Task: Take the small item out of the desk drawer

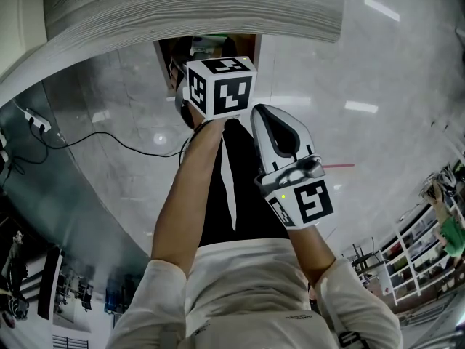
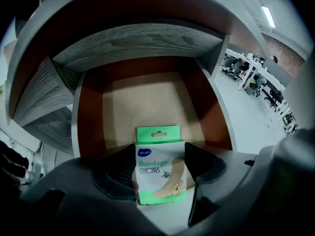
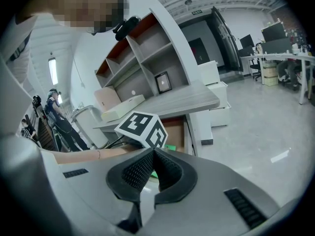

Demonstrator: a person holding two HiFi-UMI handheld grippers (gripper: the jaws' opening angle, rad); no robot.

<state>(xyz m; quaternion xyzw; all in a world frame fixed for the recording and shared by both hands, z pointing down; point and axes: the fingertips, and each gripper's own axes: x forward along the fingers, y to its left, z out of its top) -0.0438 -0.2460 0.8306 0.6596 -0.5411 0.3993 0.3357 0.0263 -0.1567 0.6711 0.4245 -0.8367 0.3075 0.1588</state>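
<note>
A green and white bandage box [image 2: 159,170] stands upright between my left gripper's [image 2: 160,151] dark pads [image 2: 118,173], which are shut on it. It hangs over the open desk drawer [image 2: 147,100], whose brown floor is bare behind the box. In the head view the left gripper's marker cube [image 1: 220,86] sits right in front of the drawer [image 1: 163,64] and hides the jaws and the box. My right gripper [image 1: 263,115] is held back near the person's body, to the right of the left forearm, shut with nothing in it [image 3: 153,154]. A green sliver of the box [image 3: 170,147] shows beyond it.
The grey wood desk top [image 1: 196,6] overhangs the drawer. A power strip [image 1: 35,122] and its black cable [image 1: 109,142] lie on the glossy floor at left. Store shelves [image 1: 425,242] stand far right. Wall shelving [image 3: 142,68] rises behind the desk.
</note>
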